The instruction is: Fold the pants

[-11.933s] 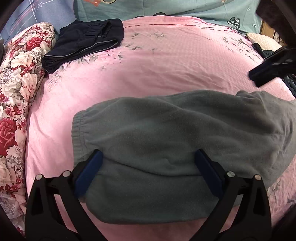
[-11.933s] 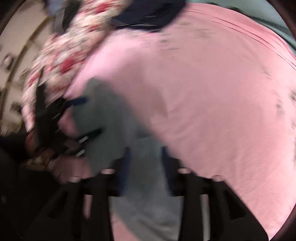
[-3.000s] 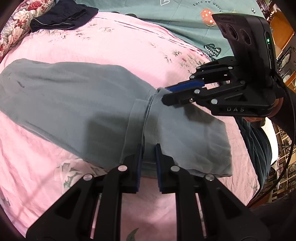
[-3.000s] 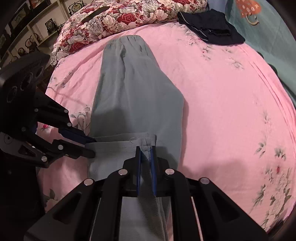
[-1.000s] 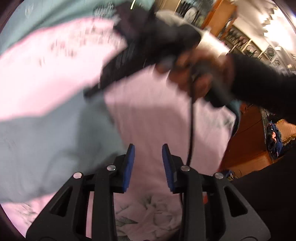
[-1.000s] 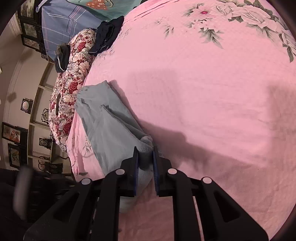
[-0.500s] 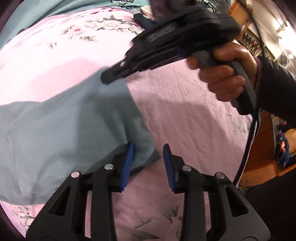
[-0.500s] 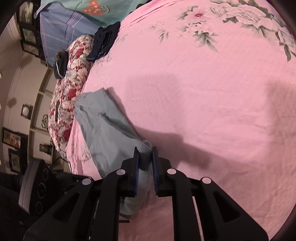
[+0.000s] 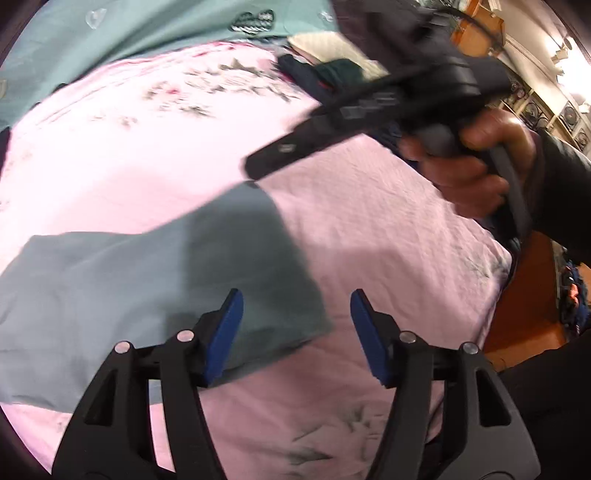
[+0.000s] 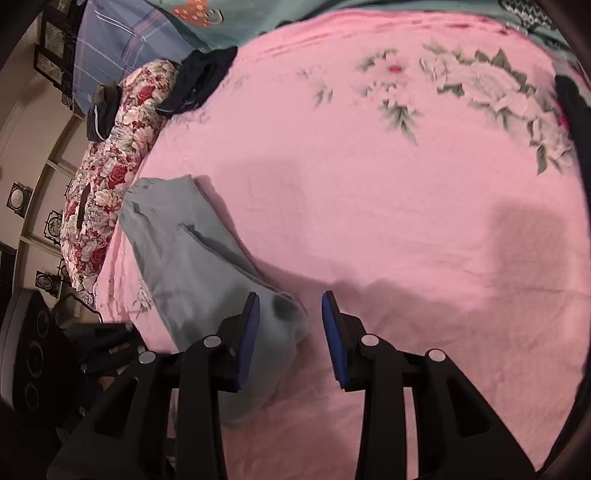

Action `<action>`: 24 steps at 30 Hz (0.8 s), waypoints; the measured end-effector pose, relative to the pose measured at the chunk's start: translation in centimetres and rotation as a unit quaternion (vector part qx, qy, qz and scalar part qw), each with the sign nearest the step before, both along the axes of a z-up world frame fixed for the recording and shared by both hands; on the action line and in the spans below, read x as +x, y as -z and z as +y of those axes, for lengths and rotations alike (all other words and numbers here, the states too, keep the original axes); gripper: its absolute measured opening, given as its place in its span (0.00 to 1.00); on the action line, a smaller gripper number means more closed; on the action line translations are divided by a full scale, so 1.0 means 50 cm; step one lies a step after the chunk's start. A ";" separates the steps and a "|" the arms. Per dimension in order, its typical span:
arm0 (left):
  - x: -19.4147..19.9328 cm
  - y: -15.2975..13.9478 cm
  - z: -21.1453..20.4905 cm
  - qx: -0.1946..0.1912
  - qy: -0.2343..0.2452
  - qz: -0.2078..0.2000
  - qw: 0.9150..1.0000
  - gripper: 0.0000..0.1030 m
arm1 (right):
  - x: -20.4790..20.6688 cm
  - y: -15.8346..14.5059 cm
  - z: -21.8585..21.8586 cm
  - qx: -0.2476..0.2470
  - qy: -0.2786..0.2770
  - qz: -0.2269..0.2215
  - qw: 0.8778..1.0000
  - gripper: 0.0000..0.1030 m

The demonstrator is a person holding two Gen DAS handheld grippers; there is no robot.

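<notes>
The grey-green pants lie folded on the pink floral sheet. My left gripper hovers over their near right corner. Its jaws are opening, the corner lies loose between them, and no pad presses on it. In the right wrist view the pants run from the flowered pillow toward my right gripper. Its jaws are opening too, with the bunched end of the pants loose by the left pad. A hand holds the right gripper over the pants' far corner.
A red flowered pillow lines the bed's left side, with a dark blue garment beside it. Teal bedding lies at the head. Dark clothes sit at the far right. The bed edge drops to a wooden floor.
Both pairs of jaws have spread and let go of the pants, which now rest on the sheet. The right gripper has lifted a little off the fabric.
</notes>
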State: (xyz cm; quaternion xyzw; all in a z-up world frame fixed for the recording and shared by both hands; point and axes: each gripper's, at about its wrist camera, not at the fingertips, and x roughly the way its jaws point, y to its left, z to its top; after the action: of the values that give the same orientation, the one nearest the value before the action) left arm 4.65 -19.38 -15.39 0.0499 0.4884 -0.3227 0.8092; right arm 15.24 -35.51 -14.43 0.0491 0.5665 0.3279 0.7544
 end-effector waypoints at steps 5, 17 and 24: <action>0.026 0.069 0.021 0.015 -0.020 0.049 0.998 0.60 | -0.021 -0.011 0.029 -0.006 -0.013 -0.020 1.000 0.34; 0.009 0.073 0.005 0.039 -0.006 0.011 0.999 0.61 | -0.024 0.062 0.063 -0.032 -0.025 0.002 0.999 0.31; -0.003 0.072 0.007 0.037 0.012 0.000 0.999 0.62 | -0.011 0.067 0.057 -0.052 -0.007 0.010 0.999 0.22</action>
State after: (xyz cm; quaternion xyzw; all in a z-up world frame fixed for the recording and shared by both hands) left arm 4.47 -19.04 -19.01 0.0859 0.4992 -0.3142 0.8029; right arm 14.70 -32.67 -17.78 0.0093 0.5903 0.3028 0.7482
